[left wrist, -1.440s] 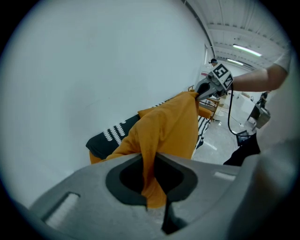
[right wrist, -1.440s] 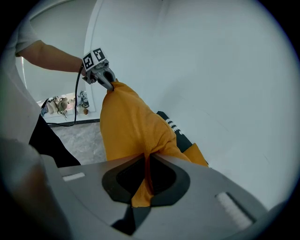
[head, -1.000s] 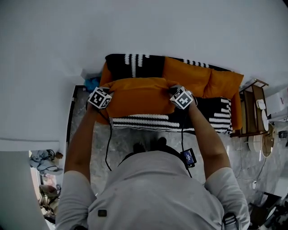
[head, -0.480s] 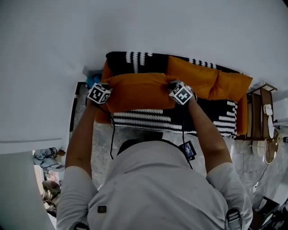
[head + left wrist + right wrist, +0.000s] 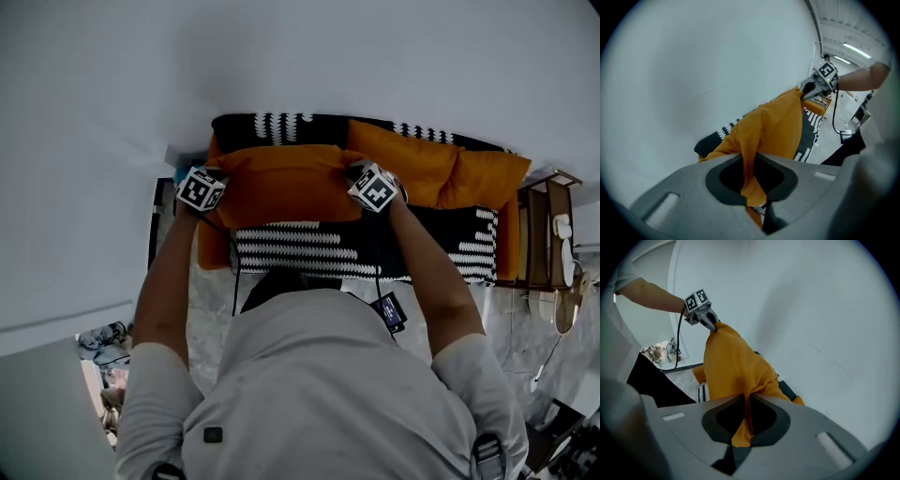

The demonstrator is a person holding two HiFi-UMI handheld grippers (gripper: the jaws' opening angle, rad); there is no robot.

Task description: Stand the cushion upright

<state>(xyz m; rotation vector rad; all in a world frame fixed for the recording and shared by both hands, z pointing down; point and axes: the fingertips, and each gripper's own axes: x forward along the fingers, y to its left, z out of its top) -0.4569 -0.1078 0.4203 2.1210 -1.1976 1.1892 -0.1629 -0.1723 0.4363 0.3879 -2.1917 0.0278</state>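
Note:
An orange cushion (image 5: 281, 183) hangs stretched between my two grippers above a sofa, close to the white wall. My left gripper (image 5: 217, 189) is shut on the cushion's left corner, and orange fabric (image 5: 749, 174) is pinched between its jaws. My right gripper (image 5: 354, 180) is shut on the right corner, with the cushion's cloth (image 5: 743, 425) squeezed in its jaws. In the left gripper view the cushion (image 5: 776, 126) runs away toward the right gripper (image 5: 806, 91). In the right gripper view the cushion (image 5: 731, 364) leads to the left gripper (image 5: 712, 326).
The sofa (image 5: 441, 248) carries a black and white patterned throw and two more orange cushions (image 5: 403, 164) along its back at the right. A wooden side table (image 5: 544, 234) stands at the sofa's right end. The white wall (image 5: 300, 56) rises directly behind the sofa.
Both grippers have carried the cushion away from me toward the wall and the sofa back, and slightly lower. Both grips on the corners are unchanged.

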